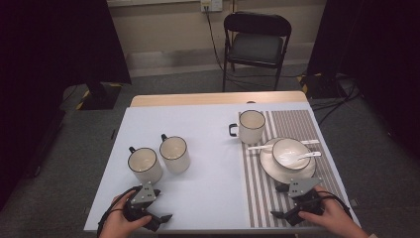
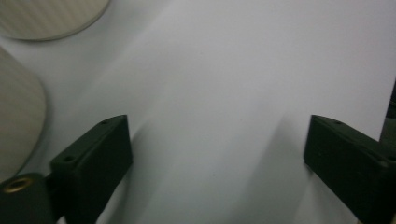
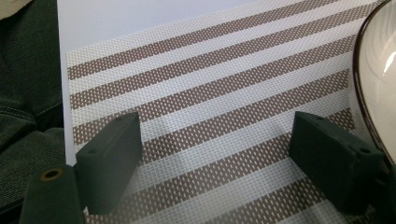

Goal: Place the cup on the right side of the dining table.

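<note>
My left gripper (image 1: 162, 205) lies near the table's front left edge, held by a hand and pointing toward the middle. In the left gripper view its jaws (image 2: 217, 158) stand wide apart over bare white tabletop: it is open and holds nothing. My right gripper (image 1: 279, 201) rests on the striped placemat (image 1: 292, 124) at the front right, just in front of the plate (image 1: 267, 168). Seen in the right gripper view (image 3: 217, 154), it is open too, with only the placemat (image 3: 210, 93) between the jaws and the plate's rim (image 3: 373, 70) at the right edge.
Two white mugs (image 1: 145, 164) (image 1: 174, 153) stand just beyond the left gripper; their sides (image 2: 16, 112) (image 2: 51, 16) show in its view. A third mug (image 1: 251, 126) stands by the placemat's far corner. A bowl (image 1: 290, 152) with a spoon (image 1: 306, 156) sits on the plate. A chair (image 1: 256, 44) stands behind the table.
</note>
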Demonstrator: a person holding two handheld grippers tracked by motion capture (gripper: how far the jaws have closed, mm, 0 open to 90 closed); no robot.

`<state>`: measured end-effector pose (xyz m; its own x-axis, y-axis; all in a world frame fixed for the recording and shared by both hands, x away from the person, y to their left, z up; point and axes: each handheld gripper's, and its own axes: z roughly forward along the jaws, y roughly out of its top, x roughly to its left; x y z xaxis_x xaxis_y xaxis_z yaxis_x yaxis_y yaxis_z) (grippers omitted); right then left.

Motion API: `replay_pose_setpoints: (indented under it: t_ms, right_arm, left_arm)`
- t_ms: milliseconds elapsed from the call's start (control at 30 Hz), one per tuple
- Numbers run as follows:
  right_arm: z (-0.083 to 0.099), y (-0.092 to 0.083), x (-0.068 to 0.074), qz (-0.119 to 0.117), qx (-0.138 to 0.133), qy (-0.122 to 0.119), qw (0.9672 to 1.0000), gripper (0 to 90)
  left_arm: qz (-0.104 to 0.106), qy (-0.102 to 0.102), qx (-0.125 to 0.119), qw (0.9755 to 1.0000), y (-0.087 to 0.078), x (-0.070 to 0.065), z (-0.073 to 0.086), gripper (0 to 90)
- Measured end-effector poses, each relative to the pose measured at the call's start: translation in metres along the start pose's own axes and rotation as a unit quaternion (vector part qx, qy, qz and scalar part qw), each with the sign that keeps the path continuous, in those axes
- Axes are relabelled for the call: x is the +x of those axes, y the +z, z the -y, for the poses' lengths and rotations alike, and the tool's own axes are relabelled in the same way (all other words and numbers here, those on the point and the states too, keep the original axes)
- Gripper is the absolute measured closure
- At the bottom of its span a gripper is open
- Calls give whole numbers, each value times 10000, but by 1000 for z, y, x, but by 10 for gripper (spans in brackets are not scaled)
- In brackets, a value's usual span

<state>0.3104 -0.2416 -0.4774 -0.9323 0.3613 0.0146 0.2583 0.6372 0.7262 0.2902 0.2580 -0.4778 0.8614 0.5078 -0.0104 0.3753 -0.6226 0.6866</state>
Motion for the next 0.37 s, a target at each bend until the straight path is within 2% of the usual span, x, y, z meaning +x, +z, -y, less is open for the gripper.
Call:
replay_pose_setpoints:
  t_ms: [367]
  right_arm:
    - [0, 0, 0, -4, -4, 4, 10000, 165]
  left_arm:
    - [49, 17, -21, 10000, 1, -1, 0, 0]
